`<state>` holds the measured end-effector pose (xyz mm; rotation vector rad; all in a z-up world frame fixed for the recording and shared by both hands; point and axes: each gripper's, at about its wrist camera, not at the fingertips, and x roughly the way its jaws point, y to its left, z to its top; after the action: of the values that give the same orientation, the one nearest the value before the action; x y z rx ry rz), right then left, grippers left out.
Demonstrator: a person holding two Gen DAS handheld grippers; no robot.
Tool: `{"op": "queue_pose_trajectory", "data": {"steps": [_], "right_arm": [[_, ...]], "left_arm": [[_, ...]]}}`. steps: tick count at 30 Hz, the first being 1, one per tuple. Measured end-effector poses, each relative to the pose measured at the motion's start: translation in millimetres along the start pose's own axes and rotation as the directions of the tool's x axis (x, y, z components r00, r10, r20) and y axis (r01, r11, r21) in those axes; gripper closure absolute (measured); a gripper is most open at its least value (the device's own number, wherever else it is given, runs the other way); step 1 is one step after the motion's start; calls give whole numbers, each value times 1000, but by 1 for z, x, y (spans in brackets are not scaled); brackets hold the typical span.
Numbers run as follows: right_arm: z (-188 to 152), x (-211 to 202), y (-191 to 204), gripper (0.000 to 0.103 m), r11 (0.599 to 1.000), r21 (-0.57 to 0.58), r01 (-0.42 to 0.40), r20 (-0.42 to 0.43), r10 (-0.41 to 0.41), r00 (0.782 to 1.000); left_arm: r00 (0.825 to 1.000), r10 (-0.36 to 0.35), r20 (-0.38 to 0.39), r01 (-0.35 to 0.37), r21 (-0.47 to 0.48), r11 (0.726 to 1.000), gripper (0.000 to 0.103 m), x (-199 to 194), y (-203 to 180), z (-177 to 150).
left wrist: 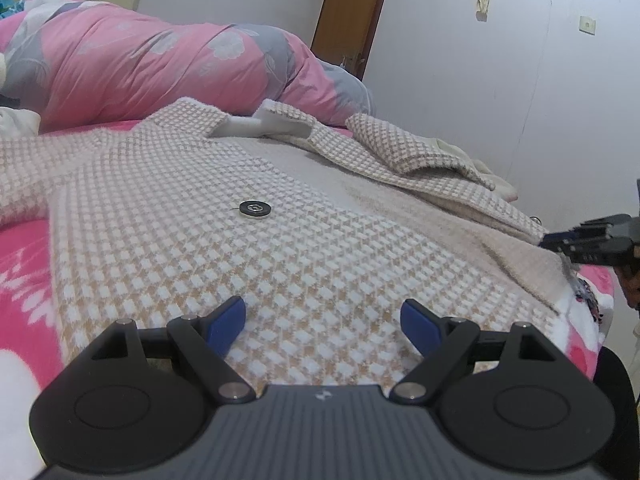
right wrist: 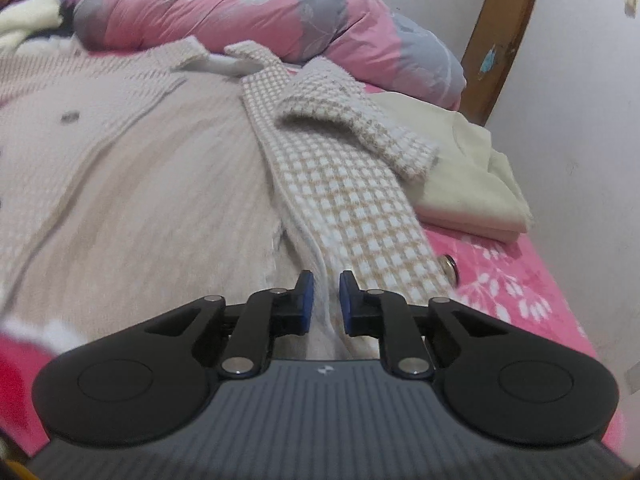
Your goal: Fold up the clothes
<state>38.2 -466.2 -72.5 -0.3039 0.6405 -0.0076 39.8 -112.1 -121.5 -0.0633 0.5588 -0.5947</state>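
Note:
A beige-and-white checked coat (left wrist: 280, 240) lies spread open on the pink bed, lining up in the middle, with a black button (left wrist: 255, 209) on its left front panel. My left gripper (left wrist: 323, 314) hovers open just above that panel near the hem, nothing between its blue pads. In the right wrist view the coat's right front panel (right wrist: 360, 220) is folded back, one sleeve lying across it. My right gripper (right wrist: 326, 300) is nearly closed, with the panel's white edge pinched between its pads. That gripper (left wrist: 546, 242) also shows at the coat's far right edge.
A pink and grey flowered quilt (left wrist: 160, 60) is bunched along the back of the bed. A folded cream garment (right wrist: 472, 184) lies beside the coat near the white wall. A brown door frame (left wrist: 352, 12) stands behind. The pink bedsheet (right wrist: 520, 280) ends at the right edge.

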Motion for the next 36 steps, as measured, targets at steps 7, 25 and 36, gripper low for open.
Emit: {"op": "queue_pose_trajectory", "data": {"steps": [7, 25, 36], "right_arm": [[-15, 1, 10, 82, 981, -181, 76, -46, -86, 995], [-4, 18, 26, 71, 933, -339, 121, -118, -169, 978], [4, 38, 8, 91, 957, -244, 156, -94, -183, 979]], "left_arm": [[1000, 3, 0, -3, 3, 1000, 17, 0, -1, -1], [1000, -3, 10, 3, -15, 1000, 17, -2, 1, -1], [1000, -4, 16, 4, -22, 1000, 17, -3, 2, -2]]}}
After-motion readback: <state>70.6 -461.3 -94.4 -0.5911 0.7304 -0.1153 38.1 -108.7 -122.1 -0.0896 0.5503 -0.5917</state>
